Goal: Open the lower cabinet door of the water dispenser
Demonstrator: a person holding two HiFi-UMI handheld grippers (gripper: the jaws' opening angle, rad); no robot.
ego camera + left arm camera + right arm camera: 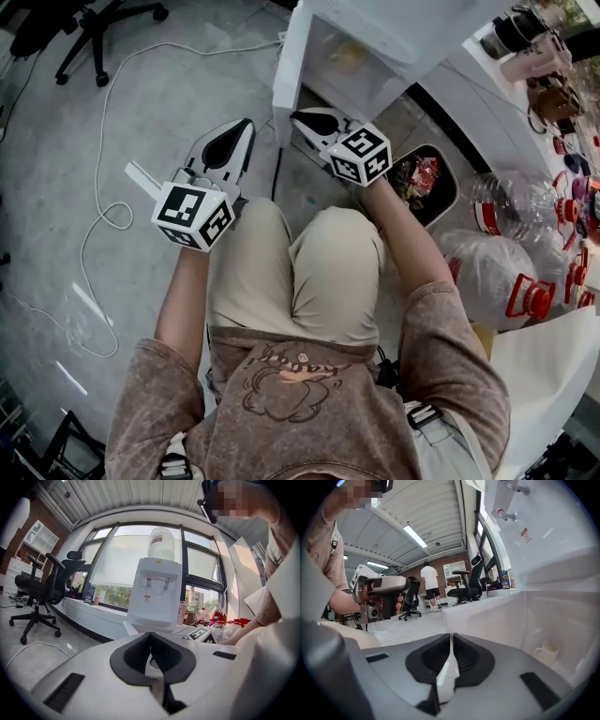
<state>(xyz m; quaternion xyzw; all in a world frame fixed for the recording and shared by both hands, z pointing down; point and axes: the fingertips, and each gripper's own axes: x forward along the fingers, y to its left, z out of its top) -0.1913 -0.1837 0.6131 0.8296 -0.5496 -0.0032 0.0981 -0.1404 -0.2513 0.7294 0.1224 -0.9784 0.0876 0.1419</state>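
The white water dispenser (154, 592) stands by the window with a bottle (161, 543) on top. Its lower cabinet door (289, 80) hangs swung open to the left, and the cabinet's inside shows. In the right gripper view the door (487, 613) is a white panel just beyond the jaws, and a cup (547, 649) sits inside the cabinet. My right gripper (296, 114) is at the door's lower edge, jaws together with nothing seen between them. My left gripper (246, 124) hovers over the floor left of the door, shut and empty.
A bin with wrappers (427, 183) stands right of the dispenser, and large empty water bottles (506, 272) lie beside it. A white cable (112, 211) winds over the grey floor. An office chair (40, 592) stands at the left. A person (427, 585) stands far back.
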